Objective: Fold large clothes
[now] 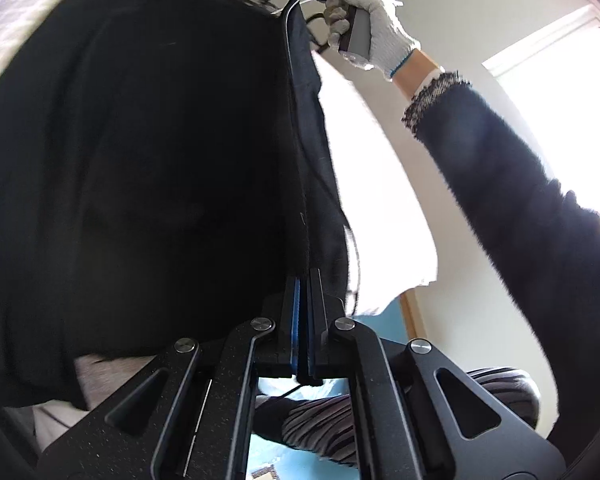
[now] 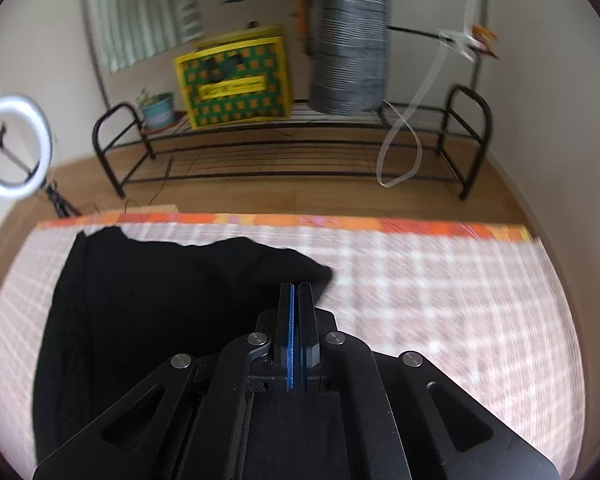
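Straight ahead of the left claw (image 1: 303, 276), in left wrist view, black garment (image 1: 140, 160) fills the frame; jaws pinch its edge, cloth running up to a gloved hand (image 1: 374, 32) w/ the other tool. In right wrist view, right claw (image 2: 296, 292) pressed together, whether on cloth I cannot tell; garment lies left of and ahead of it on checked cloth (image 2: 440, 300), a corner touching the tips.

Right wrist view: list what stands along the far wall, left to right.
Ring light → plant pot → yellow-green box → striped grey garment → clear strap loop. The pot and box sit on a black wire rack that spans most of the wall.
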A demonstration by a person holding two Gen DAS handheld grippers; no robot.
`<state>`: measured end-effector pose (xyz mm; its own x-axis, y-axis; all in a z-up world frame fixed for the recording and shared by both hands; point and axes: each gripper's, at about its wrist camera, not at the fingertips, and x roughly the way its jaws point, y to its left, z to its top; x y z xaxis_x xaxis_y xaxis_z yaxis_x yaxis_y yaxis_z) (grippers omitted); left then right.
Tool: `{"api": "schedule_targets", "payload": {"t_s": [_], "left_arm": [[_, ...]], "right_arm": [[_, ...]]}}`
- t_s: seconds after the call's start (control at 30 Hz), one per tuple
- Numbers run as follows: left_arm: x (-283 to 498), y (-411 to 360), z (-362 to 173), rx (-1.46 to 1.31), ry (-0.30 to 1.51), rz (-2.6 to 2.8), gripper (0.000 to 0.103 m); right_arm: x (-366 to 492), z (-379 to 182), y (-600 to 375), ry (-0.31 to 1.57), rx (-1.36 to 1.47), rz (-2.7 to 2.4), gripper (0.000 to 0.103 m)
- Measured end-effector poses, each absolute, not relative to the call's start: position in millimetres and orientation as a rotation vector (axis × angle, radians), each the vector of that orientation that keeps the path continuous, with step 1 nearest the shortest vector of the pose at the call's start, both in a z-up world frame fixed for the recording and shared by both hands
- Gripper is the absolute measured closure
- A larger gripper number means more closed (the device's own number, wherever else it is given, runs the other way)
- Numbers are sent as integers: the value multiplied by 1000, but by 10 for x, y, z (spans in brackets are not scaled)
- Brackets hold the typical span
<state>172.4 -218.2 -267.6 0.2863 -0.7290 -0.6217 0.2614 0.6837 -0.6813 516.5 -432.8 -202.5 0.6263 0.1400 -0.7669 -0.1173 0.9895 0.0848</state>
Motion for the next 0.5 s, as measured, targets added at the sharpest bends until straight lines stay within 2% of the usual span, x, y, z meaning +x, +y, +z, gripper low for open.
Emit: {"api": "schedule_targets", "payload": {"t_s": [0.37,0.5], "left_arm": [[1726,-2162,-2938,-477,1122,-661,103],[1716,-2226,-2854,-439,1099,-640,103]], "right_arm": [[5519,-2796,-3662,984,-56,194,103],[5478,-2761,-3683,993,-23,186,100]]}}
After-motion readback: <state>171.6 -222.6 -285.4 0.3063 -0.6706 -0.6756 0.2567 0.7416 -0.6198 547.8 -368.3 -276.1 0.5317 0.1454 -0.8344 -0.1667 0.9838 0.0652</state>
